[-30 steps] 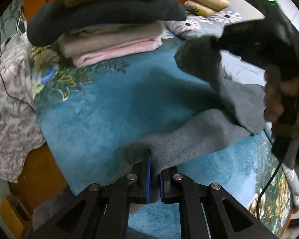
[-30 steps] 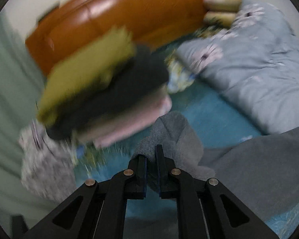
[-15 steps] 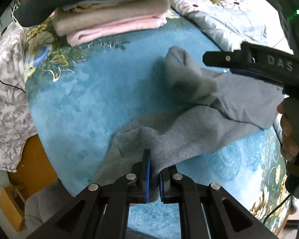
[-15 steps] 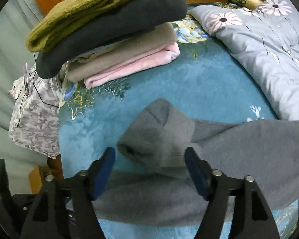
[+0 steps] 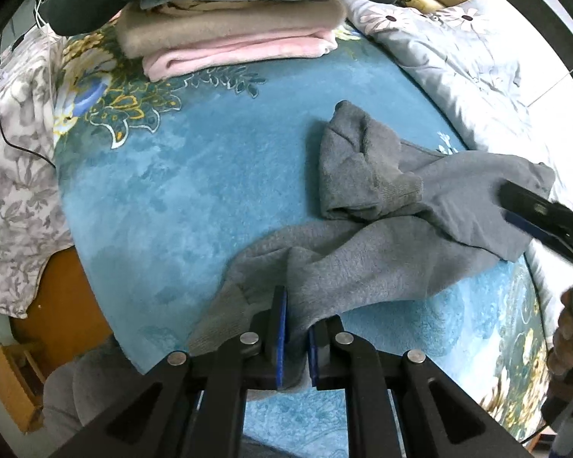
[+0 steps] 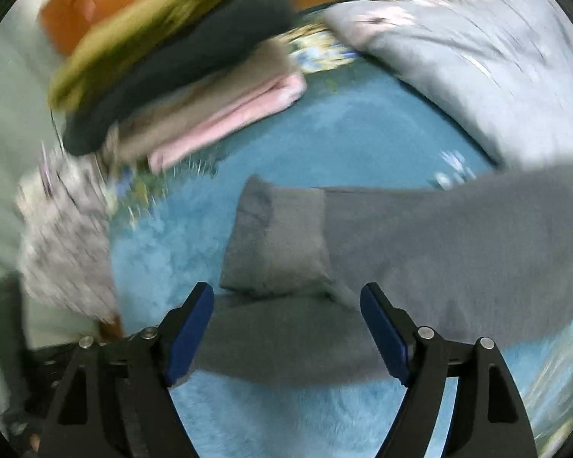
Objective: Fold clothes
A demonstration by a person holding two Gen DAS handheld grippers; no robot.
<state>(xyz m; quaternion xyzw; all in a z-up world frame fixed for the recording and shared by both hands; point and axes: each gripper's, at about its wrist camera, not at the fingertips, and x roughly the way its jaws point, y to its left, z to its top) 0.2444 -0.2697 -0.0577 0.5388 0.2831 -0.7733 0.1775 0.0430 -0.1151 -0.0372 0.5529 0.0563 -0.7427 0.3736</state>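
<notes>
A grey sweater [image 5: 382, 255] lies spread on the blue blanket [image 5: 195, 198], one sleeve folded over with its cuff [image 5: 347, 160] on top. My left gripper [image 5: 296, 328] is shut on the sweater's near edge, cloth pinched between its blue pads. In the left wrist view the right gripper [image 5: 527, 221] hangs at the right edge over the sweater's far part. In the blurred right wrist view that right gripper [image 6: 286, 324] stands wide open above the grey sweater [image 6: 439, 244], nothing between its fingers, the folded sleeve [image 6: 279, 244] just ahead.
A stack of folded clothes [image 5: 229, 26] sits at the back of the blanket: pink, beige, dark grey, olive on top [image 6: 133, 30]. A grey flowered quilt [image 5: 458, 49] lies to the right. A patterned cloth [image 5: 7, 175] with a black cable drapes left. A hand [image 5: 569, 339] holds the right gripper.
The right gripper let go of the sleeve, opened wide and pulled back toward the right. The sleeve now lies folded on the sweater. My left gripper keeps its hold.
</notes>
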